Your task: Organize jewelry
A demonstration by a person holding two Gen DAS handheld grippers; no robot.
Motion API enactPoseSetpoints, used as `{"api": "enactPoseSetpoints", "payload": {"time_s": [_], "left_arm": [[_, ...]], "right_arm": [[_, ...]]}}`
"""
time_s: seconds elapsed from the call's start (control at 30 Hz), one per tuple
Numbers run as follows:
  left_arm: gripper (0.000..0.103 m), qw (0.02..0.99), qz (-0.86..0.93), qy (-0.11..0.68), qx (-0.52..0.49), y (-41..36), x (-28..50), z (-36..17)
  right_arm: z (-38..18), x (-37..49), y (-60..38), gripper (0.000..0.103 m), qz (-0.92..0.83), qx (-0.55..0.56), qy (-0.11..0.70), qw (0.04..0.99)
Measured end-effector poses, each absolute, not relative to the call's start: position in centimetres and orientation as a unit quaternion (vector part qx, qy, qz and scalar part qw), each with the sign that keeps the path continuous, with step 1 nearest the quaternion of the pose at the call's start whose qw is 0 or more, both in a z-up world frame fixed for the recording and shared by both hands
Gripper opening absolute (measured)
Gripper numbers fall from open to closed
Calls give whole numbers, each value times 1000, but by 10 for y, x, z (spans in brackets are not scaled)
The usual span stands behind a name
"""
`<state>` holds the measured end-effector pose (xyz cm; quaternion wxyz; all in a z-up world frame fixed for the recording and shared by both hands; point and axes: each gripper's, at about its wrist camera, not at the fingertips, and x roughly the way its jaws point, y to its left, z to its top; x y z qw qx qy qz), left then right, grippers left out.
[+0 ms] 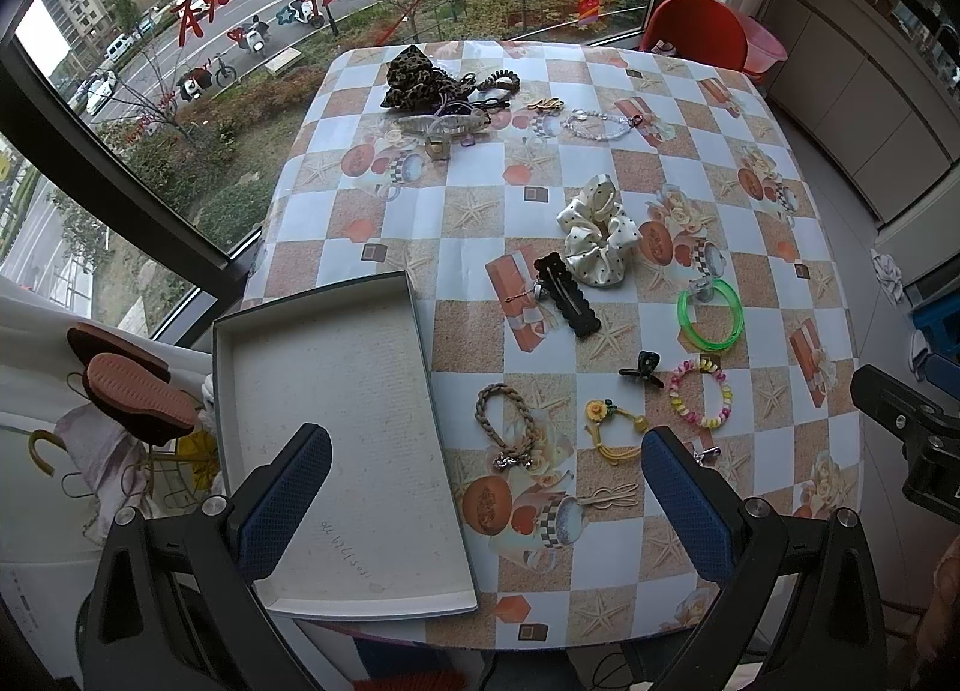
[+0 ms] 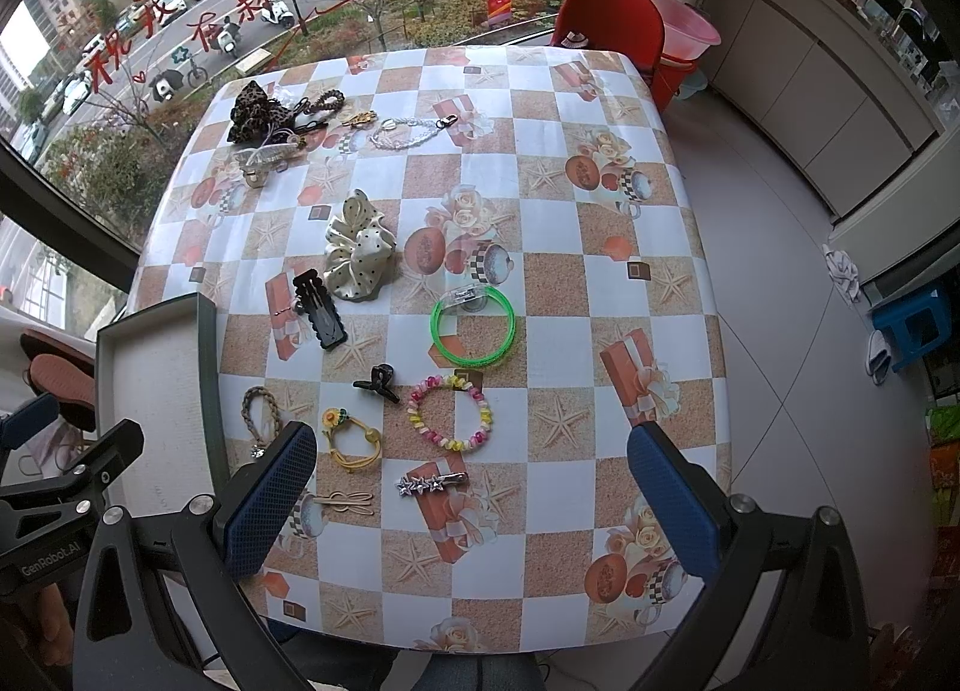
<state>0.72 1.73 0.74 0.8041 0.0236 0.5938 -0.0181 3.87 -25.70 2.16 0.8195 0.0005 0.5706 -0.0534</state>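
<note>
The left tool [image 1: 486, 487] hovers above the table [image 1: 690, 162] with its blue pads spread wide, holding nothing; beneath its left pad lies a shallow grey tray [image 1: 336, 427]. Right of the tray, jewelry lies scattered: a braided bracelet [image 1: 505, 418], a yellow flower hair tie [image 2: 351, 436], a pastel bead bracelet [image 2: 450, 412] and a green bangle [image 2: 474, 328]. The right tool [image 2: 471, 484] is equally spread and empty, above a star hair clip [image 2: 429, 482].

Glossy plastic bangle [image 2: 473, 328], satin cloth scrunchie [image 2: 359, 256], matt cardboard tray [image 1: 336, 439]
</note>
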Motion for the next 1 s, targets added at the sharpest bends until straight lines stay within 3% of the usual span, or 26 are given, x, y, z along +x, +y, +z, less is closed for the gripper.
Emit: {"api": "enactPoseSetpoints", "payload": {"time_s": [1.0], "left_arm": [[103, 799, -18, 601, 24, 25, 2, 1]], "right_arm": [[18, 40, -260, 103, -53, 3, 573, 818]]}}
